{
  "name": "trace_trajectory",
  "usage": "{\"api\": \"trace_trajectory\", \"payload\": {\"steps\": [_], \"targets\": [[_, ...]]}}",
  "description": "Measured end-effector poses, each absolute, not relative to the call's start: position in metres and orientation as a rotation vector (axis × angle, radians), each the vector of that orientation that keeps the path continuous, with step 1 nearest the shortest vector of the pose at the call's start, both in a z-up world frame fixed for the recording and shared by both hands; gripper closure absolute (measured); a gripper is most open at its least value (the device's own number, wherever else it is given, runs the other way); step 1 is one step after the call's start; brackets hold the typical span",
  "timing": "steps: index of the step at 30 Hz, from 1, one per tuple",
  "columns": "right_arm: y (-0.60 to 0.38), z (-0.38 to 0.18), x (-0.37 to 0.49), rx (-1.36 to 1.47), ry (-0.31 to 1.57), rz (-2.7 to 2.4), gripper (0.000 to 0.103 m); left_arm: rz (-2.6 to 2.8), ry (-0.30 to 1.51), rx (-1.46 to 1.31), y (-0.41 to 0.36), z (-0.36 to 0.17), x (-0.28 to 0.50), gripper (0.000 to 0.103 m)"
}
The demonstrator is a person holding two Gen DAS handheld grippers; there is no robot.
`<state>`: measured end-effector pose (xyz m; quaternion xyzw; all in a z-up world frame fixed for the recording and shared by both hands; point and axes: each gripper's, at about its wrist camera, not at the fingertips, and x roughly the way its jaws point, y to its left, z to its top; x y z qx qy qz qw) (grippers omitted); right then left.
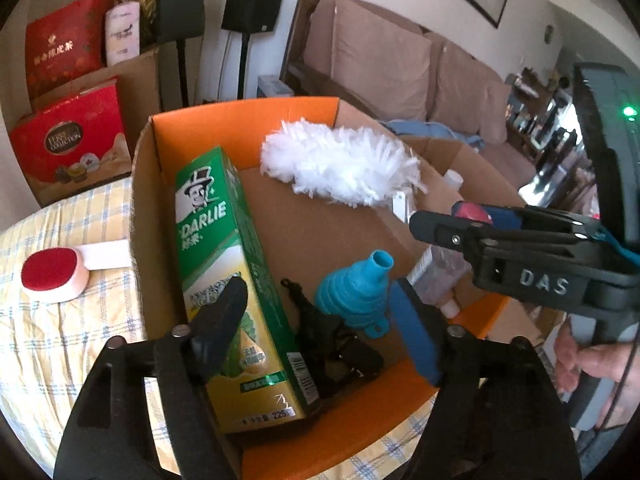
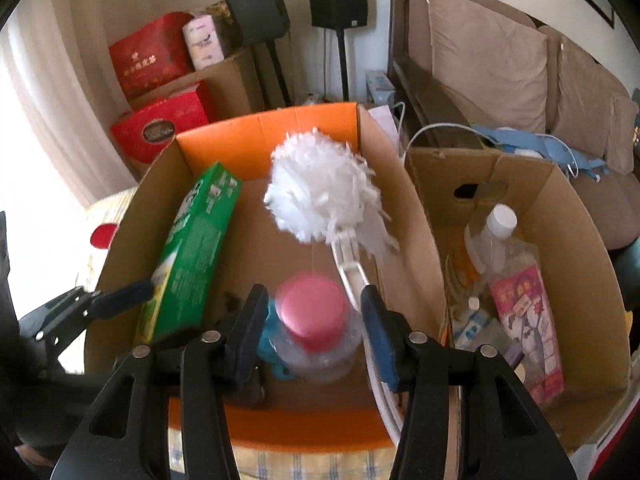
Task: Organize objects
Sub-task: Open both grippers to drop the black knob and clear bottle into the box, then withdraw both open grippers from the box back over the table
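An open cardboard box with orange flaps (image 1: 240,124) (image 2: 264,136) holds a green Darlie toothpaste carton (image 1: 232,272) (image 2: 192,256), a white fluffy duster (image 1: 340,164) (image 2: 320,188), a blue collapsible funnel (image 1: 356,284) and a black clip (image 1: 328,340). My left gripper (image 1: 316,332) is open over the box, its left finger against the carton. My right gripper (image 2: 316,328) is shut on a clear bottle with a pink cap (image 2: 316,316) and holds it over the box; the right gripper with the bottle also shows in the left wrist view (image 1: 472,220).
A second cardboard box (image 2: 560,208) to the right holds bottles and packets. A red-topped white brush (image 1: 56,276) lies on the checked tablecloth (image 1: 52,340) left of the box. Red gift boxes (image 1: 72,136), speakers and a sofa (image 1: 400,52) stand behind.
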<state>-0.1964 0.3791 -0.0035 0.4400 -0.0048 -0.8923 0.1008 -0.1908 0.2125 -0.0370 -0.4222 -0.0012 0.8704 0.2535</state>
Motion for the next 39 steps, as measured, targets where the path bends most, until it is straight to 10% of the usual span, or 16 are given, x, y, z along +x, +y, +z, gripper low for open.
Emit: {"api": "trace_trajectory", "payload": {"steps": [15, 39], "targets": [[0.371, 0.033, -0.157, 1.11, -0.117, -2.672, 0.022, 2.439, -0.053, -1.11, 0.169, -0.011, -0.169, 0.007], [0.271, 0.035, -0.122, 1.049, 0.023, -2.543, 0.002, 2.624, -0.197, -1.167, 0.056, -0.001, -0.145, 0.006]]}}
